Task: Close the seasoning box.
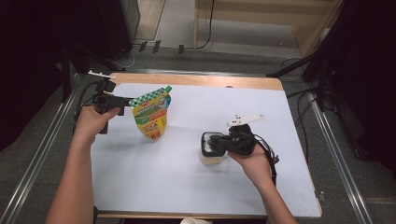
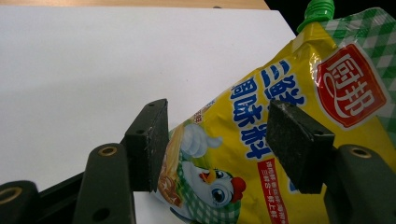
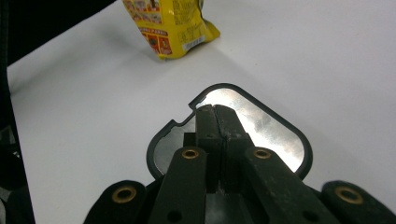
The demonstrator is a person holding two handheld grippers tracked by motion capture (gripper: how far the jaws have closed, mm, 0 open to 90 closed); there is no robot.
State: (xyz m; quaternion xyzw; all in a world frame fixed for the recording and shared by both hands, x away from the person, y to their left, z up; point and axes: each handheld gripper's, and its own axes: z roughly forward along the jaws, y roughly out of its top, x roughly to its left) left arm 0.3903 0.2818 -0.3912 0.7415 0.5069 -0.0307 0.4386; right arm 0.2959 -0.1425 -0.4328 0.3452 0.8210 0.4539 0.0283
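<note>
A yellow seasoning pouch (image 1: 152,116) with a green cap (image 1: 167,88) stands slightly tilted on the white table top (image 1: 187,186). My left gripper (image 1: 127,100) reaches its upper left corner from the left. In the left gripper view the jaws (image 2: 222,135) stand apart in front of the pouch's printed face (image 2: 243,107); the pads do not press on it. A small pale tub (image 1: 210,157) with a black-rimmed silver lid (image 3: 273,128) sits right of centre. My right gripper (image 3: 216,108) is shut, its tips just over that lid, where the high view also has it (image 1: 215,141).
The pouch's bottom (image 3: 173,28) stands beyond the tub. A wooden strip (image 1: 196,79) runs along the far table edge, with metal rails (image 1: 42,149) on both sides. A pale round rim (image 1: 196,220) pokes in at the near edge.
</note>
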